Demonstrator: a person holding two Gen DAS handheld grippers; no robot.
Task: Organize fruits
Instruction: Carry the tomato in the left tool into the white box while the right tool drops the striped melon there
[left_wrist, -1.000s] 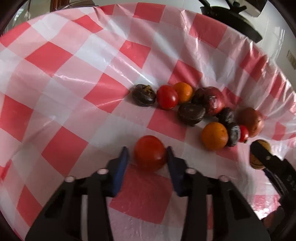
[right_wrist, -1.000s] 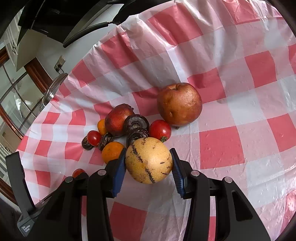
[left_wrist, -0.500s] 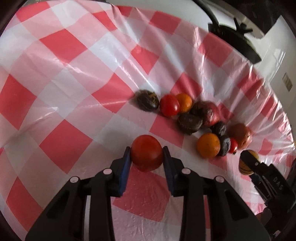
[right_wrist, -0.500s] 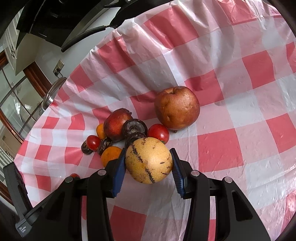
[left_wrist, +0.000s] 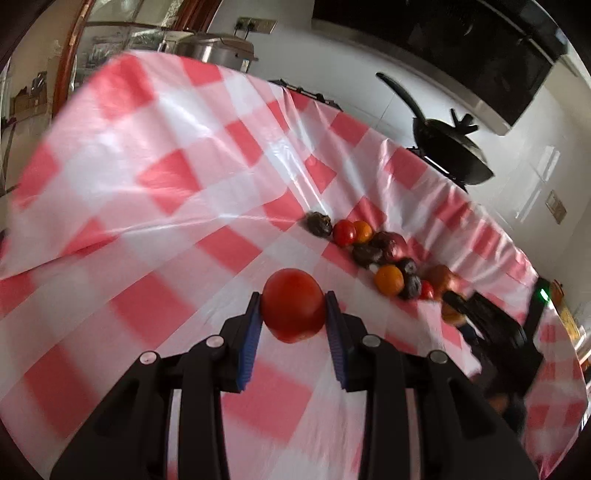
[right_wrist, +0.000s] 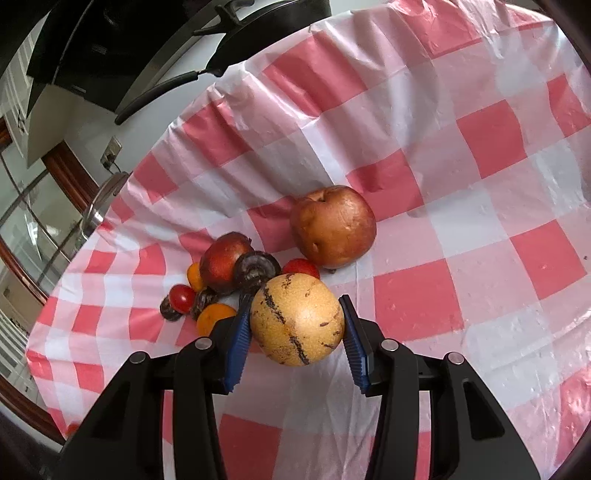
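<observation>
A red tomato (left_wrist: 293, 310) sits clamped in the left claw (left_wrist: 293, 317), well clear of the fruit cluster (left_wrist: 373, 253) on the checked worktop (left_wrist: 155, 206). The right claw (right_wrist: 297, 325) grips a speckled yellow fruit (right_wrist: 297, 319) just beside that cluster. Sorting looks barely begun: most fruit lies heaped together.

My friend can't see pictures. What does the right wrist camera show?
The right gripper holds a speckled yellow fruit in its jaws above a red-and-white checked tablecloth. Behind it sit a big brown apple and smaller fruits.
</observation>
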